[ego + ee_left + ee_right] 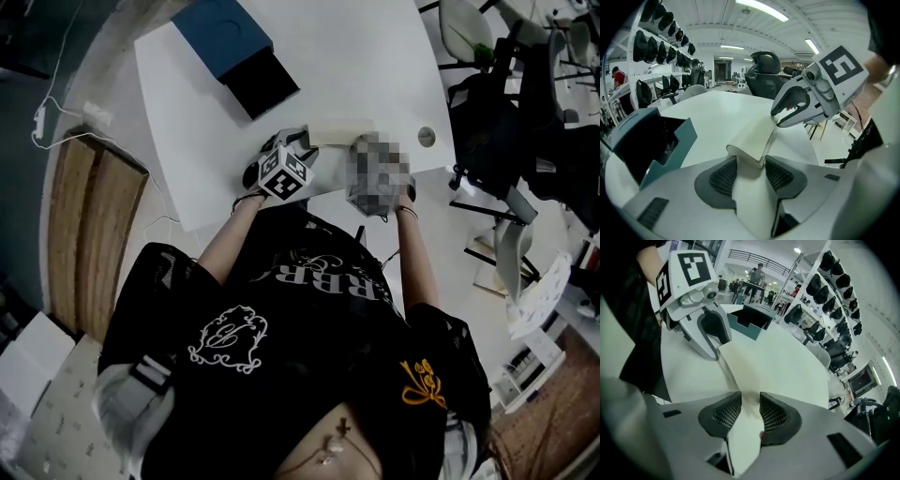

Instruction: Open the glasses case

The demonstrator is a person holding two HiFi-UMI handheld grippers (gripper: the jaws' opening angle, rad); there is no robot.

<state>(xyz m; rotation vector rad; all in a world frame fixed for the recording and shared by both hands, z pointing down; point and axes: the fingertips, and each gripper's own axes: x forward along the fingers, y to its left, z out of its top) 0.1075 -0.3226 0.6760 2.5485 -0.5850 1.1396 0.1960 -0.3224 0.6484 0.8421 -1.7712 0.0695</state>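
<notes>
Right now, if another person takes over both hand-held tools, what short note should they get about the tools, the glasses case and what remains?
Left tool: jaws wide apart, astride one end of the cream-coloured flat glasses case. I see no firm pinch.
Right tool: shut on the other end of the case.
Case: on the white table, near the edge by the person, between the two tools.
Done: both tools are at the case.
Left to do: the flap looks still down. Probably close the left tool, then pull the case open.
</notes>
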